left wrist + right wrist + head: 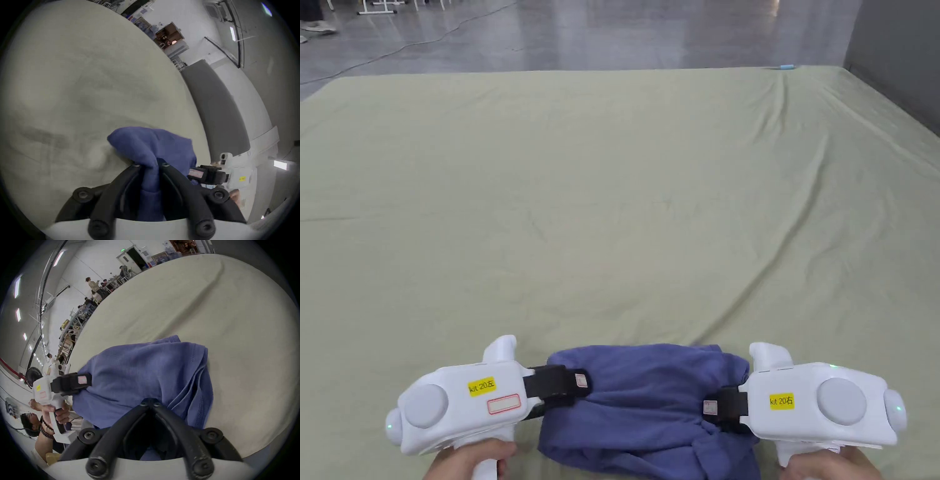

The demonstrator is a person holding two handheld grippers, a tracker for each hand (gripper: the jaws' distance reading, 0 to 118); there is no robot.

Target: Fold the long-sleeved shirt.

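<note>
A blue long-sleeved shirt lies bunched in a compact fold near the front edge of the pale green cloth-covered table. My left gripper grips the shirt's left side; in the left gripper view blue cloth runs pinched between its two black jaws, gripper. My right gripper holds the shirt's right side; in the right gripper view its jaws meet at the tips on the blue fabric, gripper. The other gripper shows at the shirt's far end in each gripper view.
The green table spreads wide and wrinkled ahead and to both sides. A grey partition stands at the far right edge. A grey floor lies beyond the table. Several people stand at benches far off.
</note>
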